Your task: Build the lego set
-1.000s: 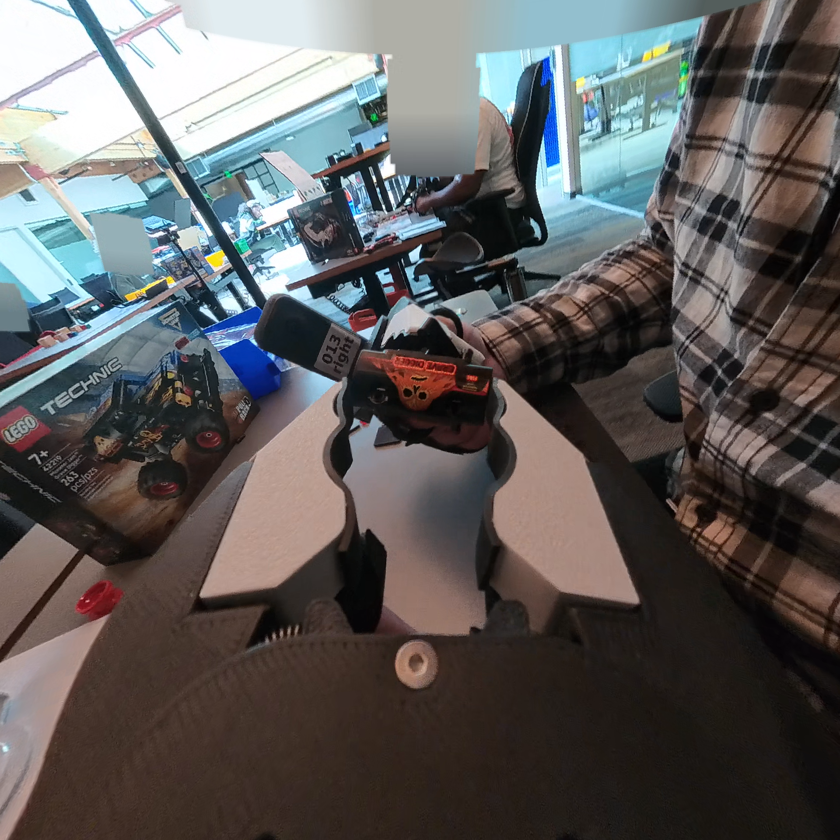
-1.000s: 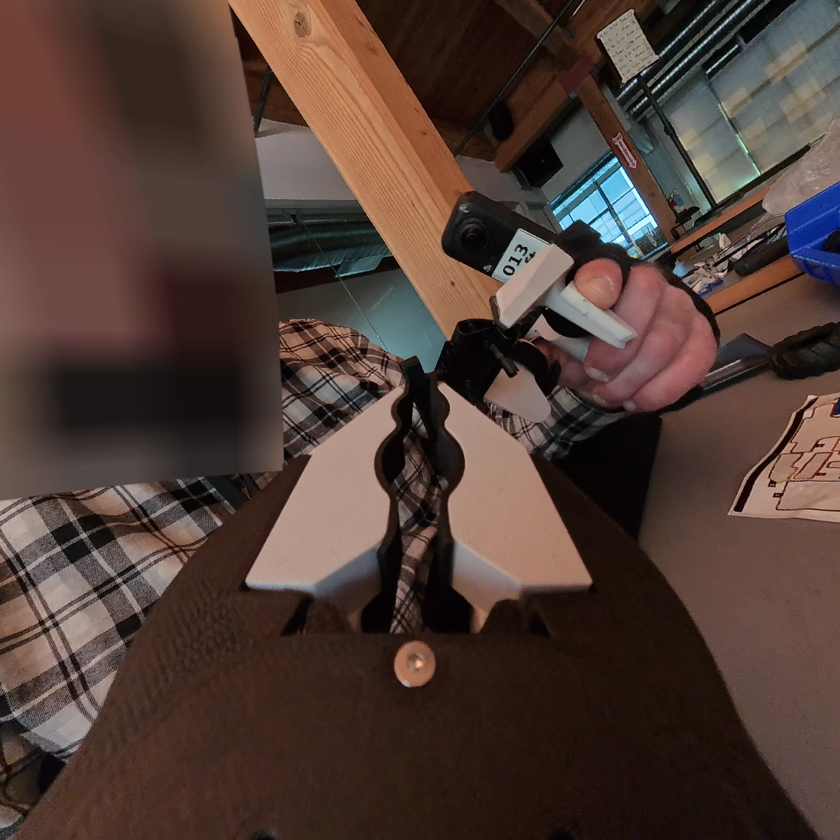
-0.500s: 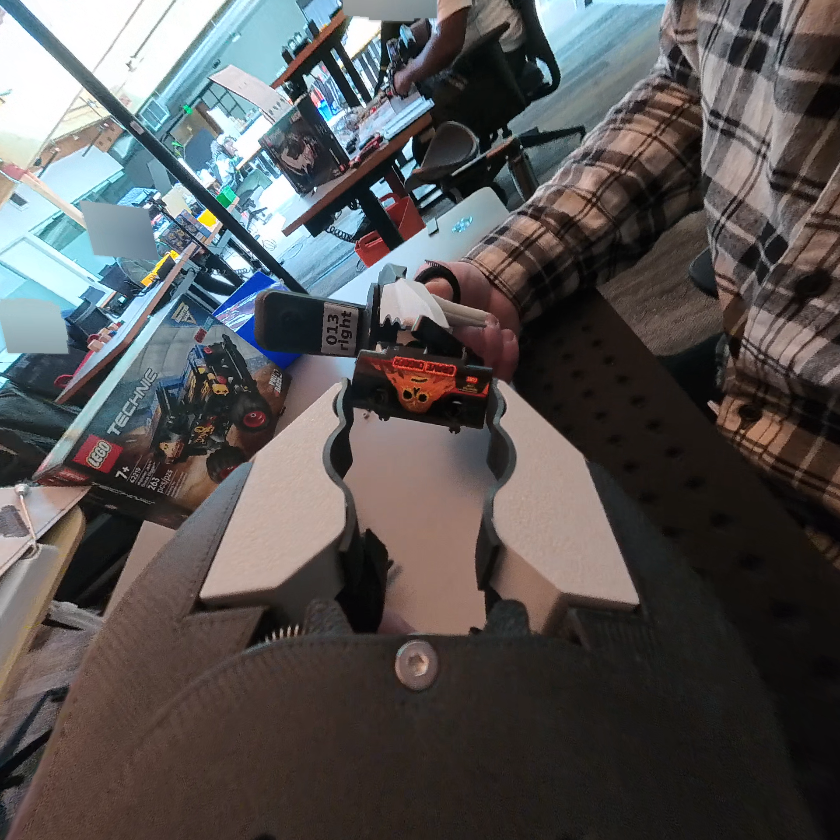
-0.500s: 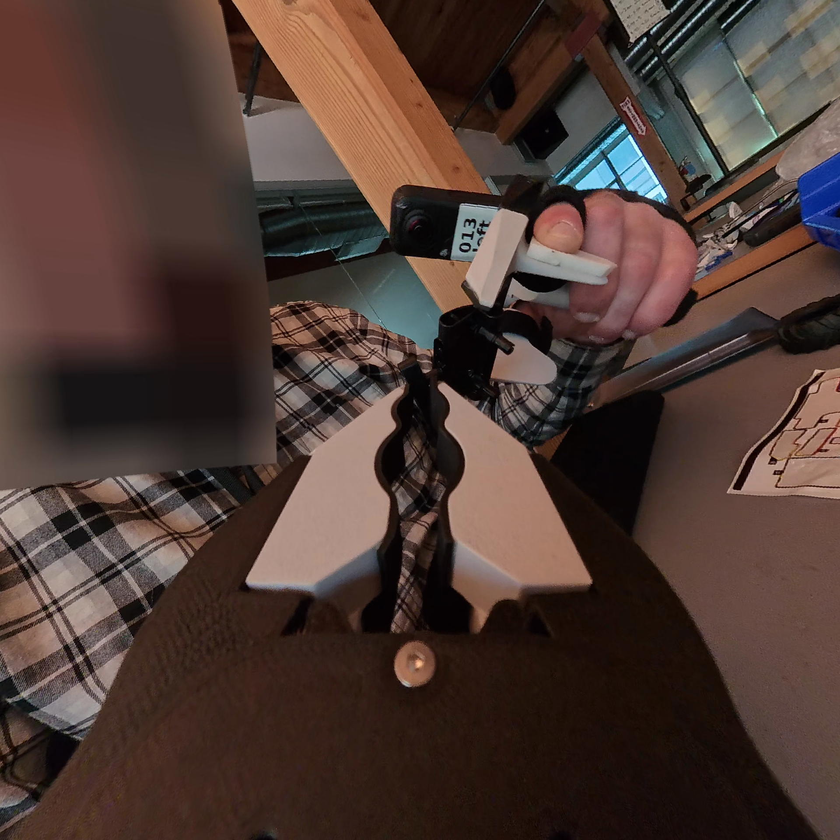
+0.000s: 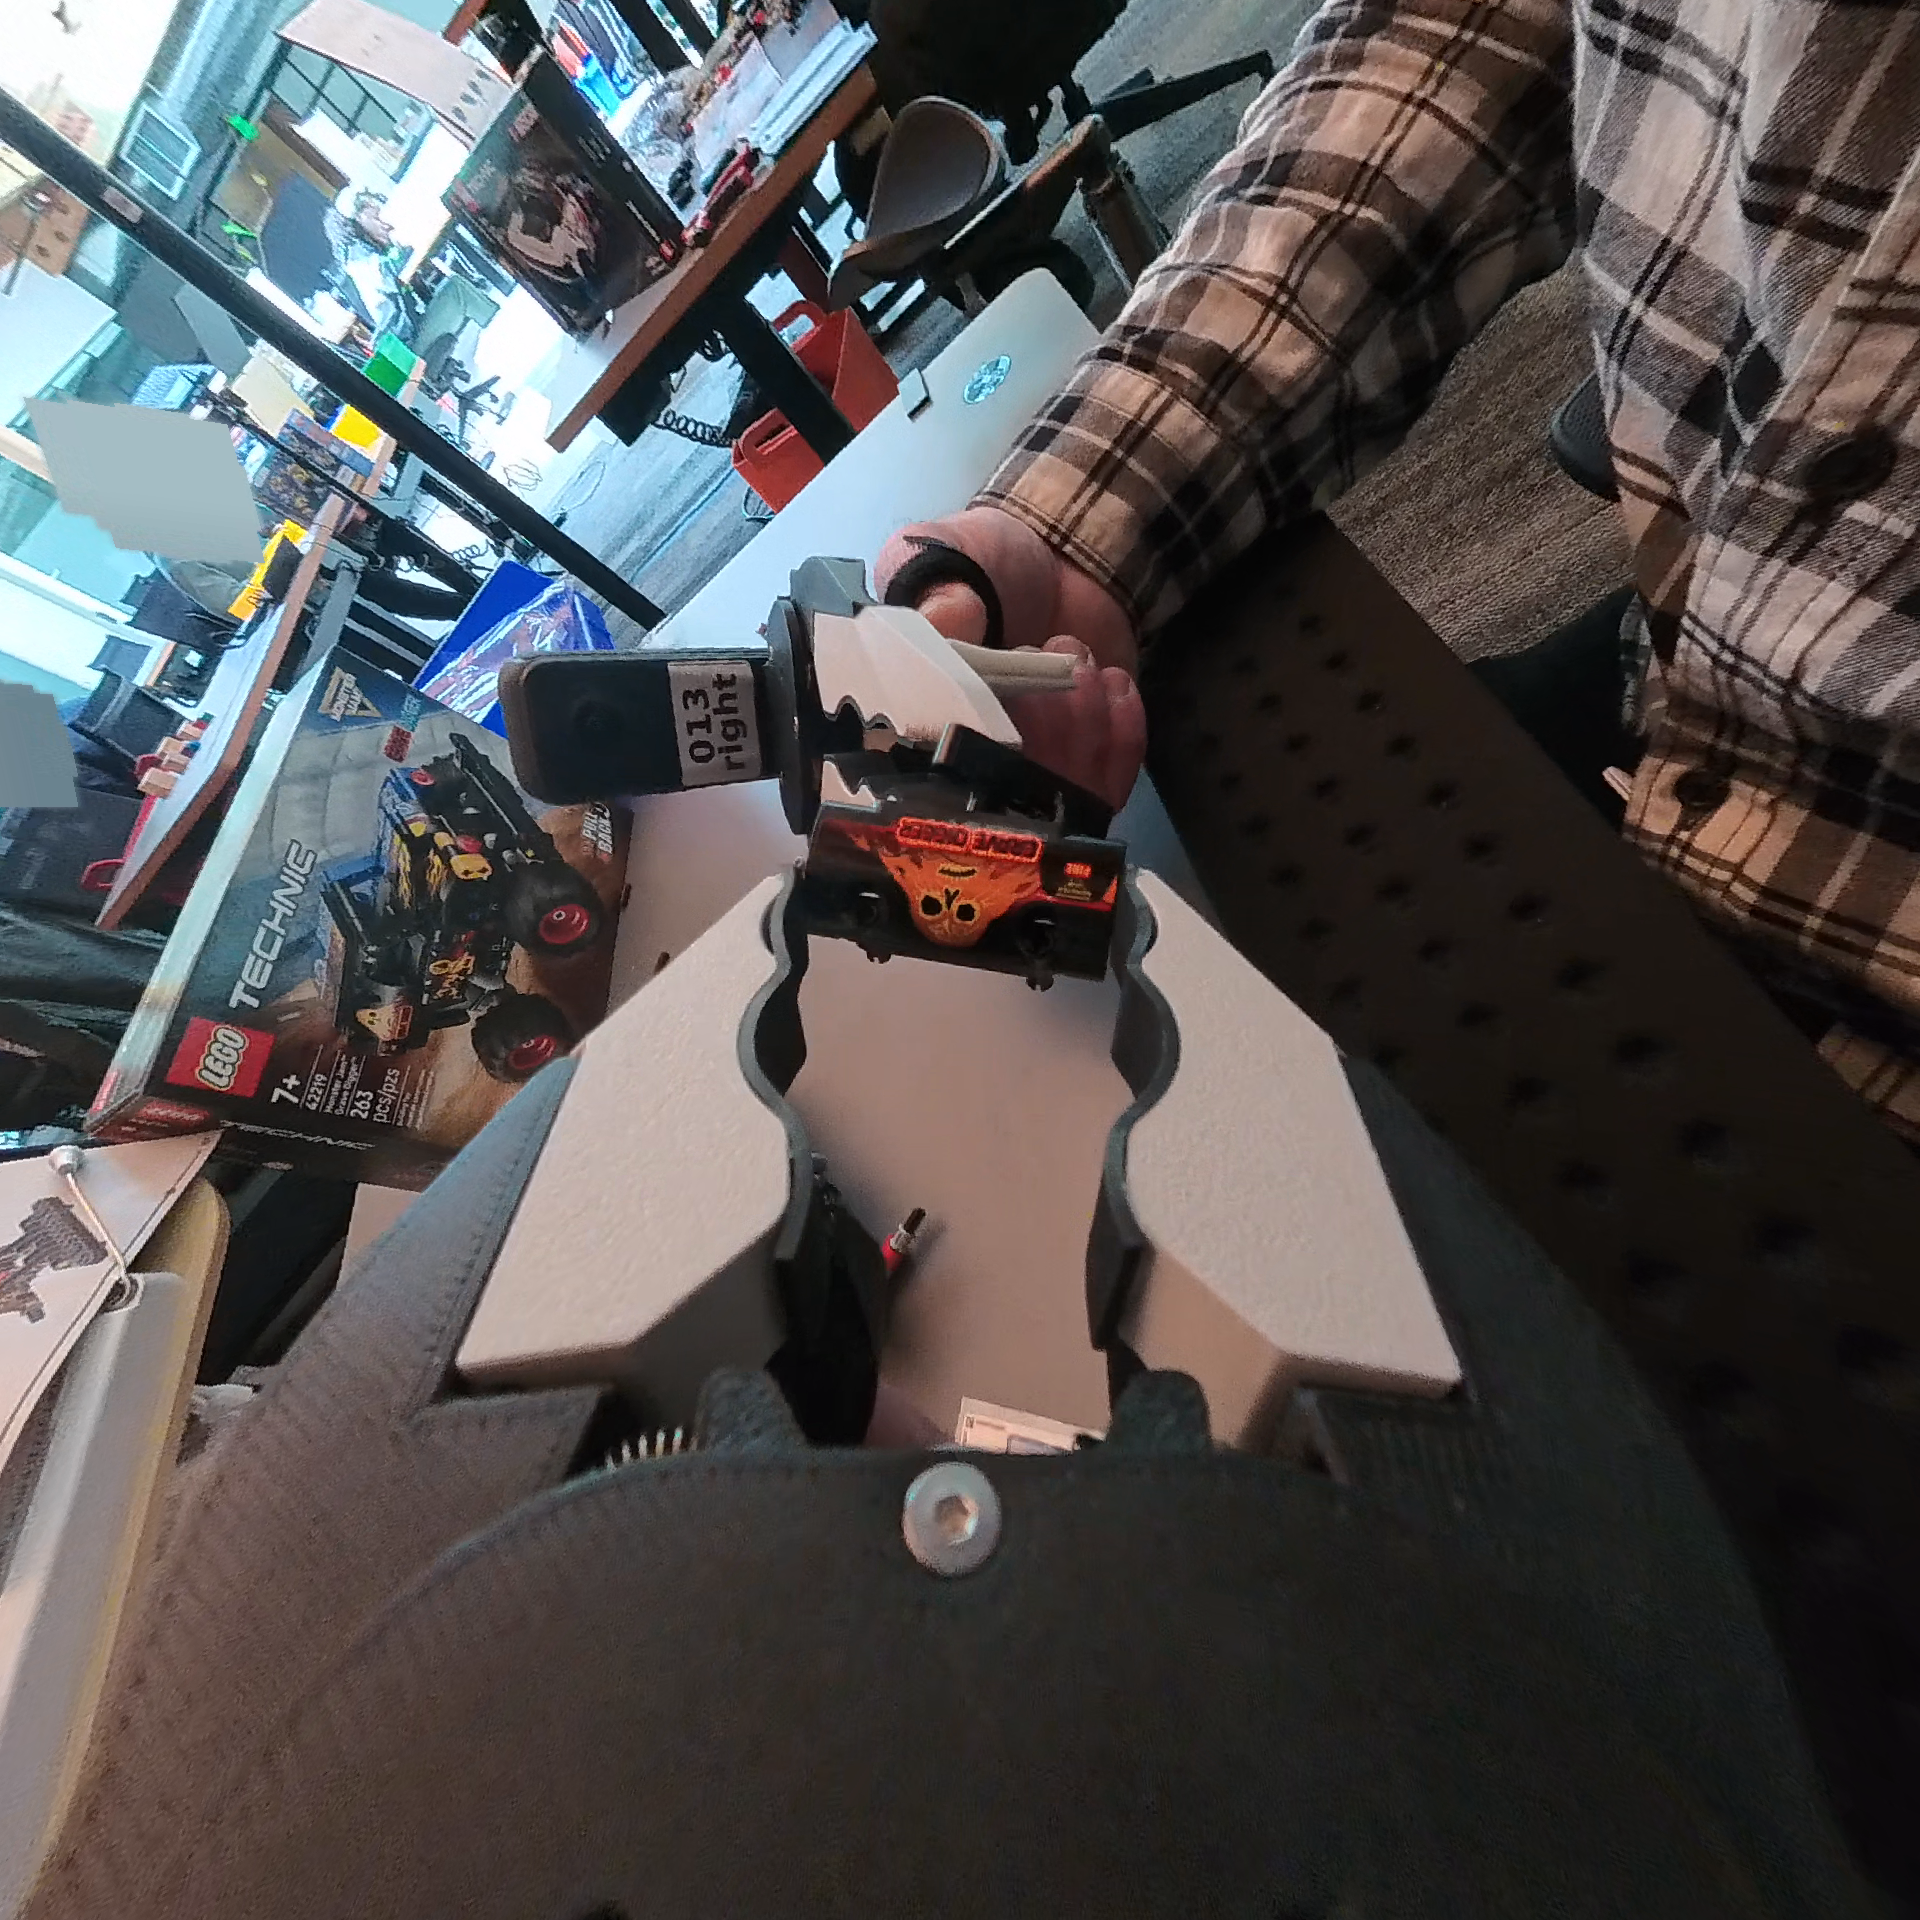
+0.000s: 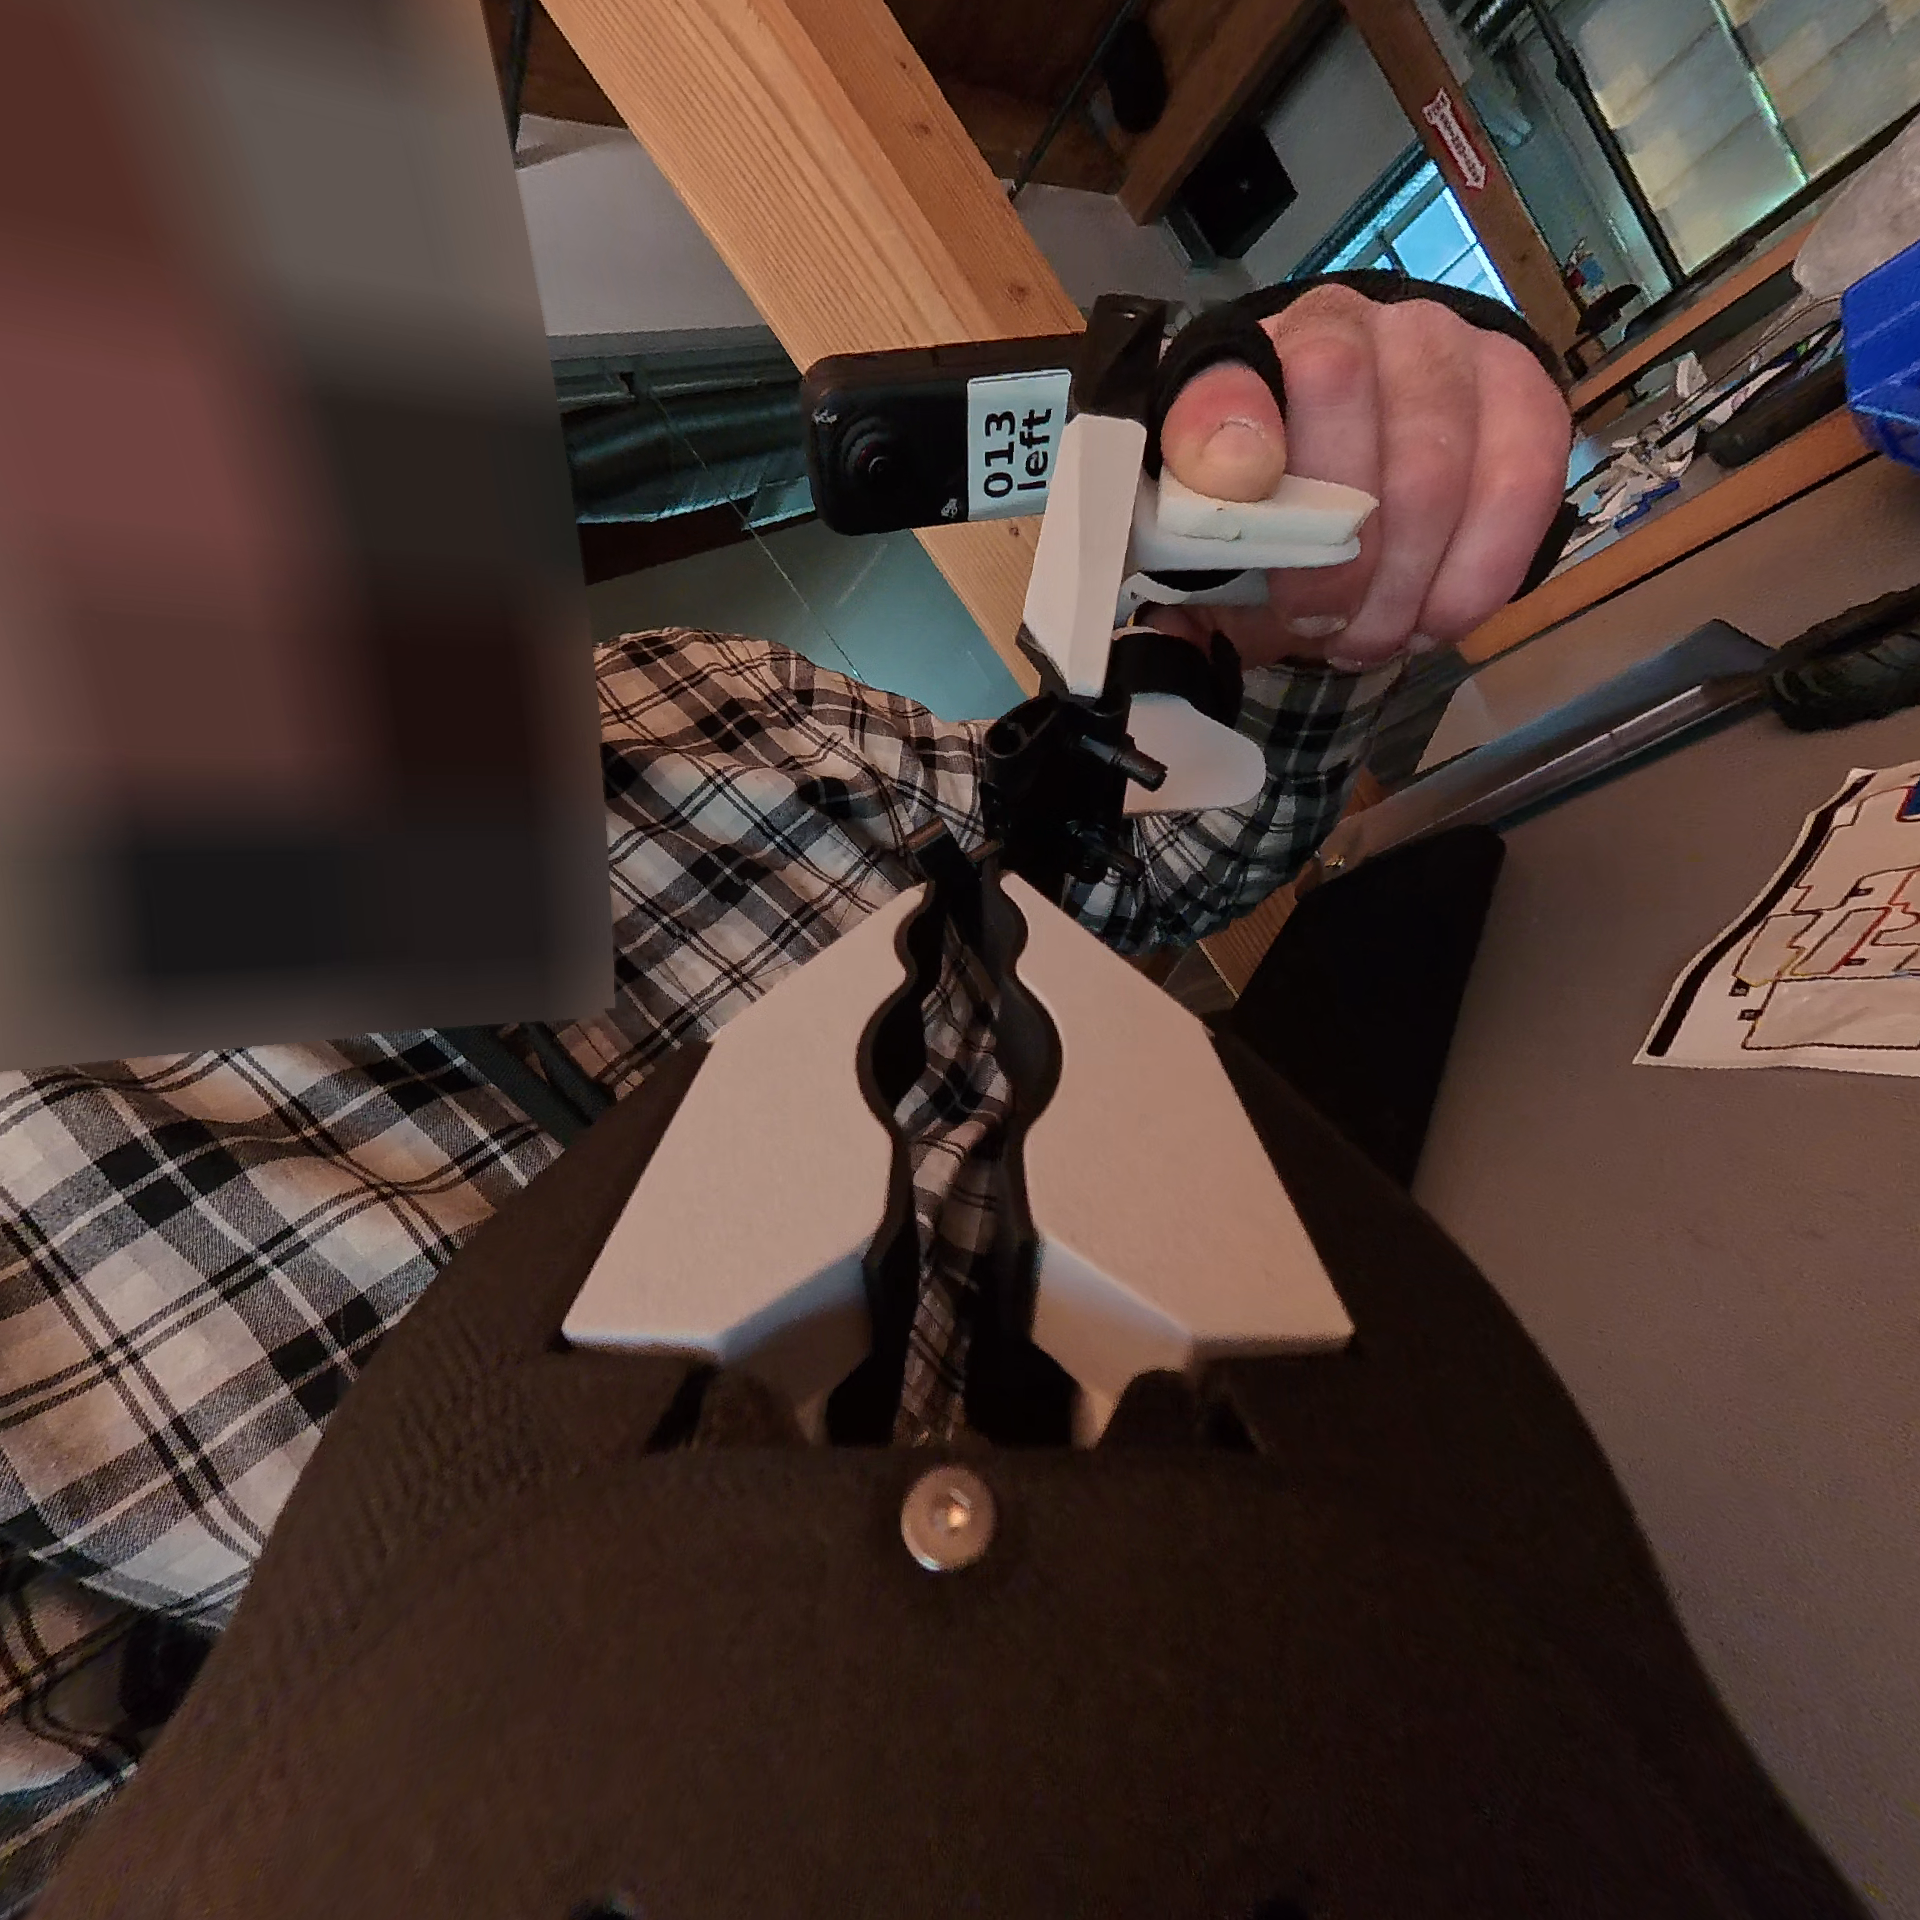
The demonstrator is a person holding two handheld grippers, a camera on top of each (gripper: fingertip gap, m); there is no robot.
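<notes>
Clearly the build is only partly done: my left gripper (image 5: 961, 925) carries a small black sub-assembly (image 5: 961, 906) with an orange flame-and-skull sticker already on its panel, while the set's box (image 5: 353, 935) lies off to the left of my jaws on the table (image 5: 966, 1143) and a sticker sheet (image 6: 1808, 935) lies to the right of my other jaws. No wheels or chassis are joined to it, so most of the model looks left to build, in my judgement.

My left jaws stand spread wide and pinch the sub-assembly by its two ends at their very tips. Its long axis runs crosswise, from one fingertip to the other, and its stickered face points back toward me.

My right gripper (image 6: 971, 894) has its jaws pressed nearly together, nipping a thin black piece (image 6: 951, 873) at the tips, right against the sub-assembly's end. Whether that piece is already joined on, I cannot tell.
</notes>
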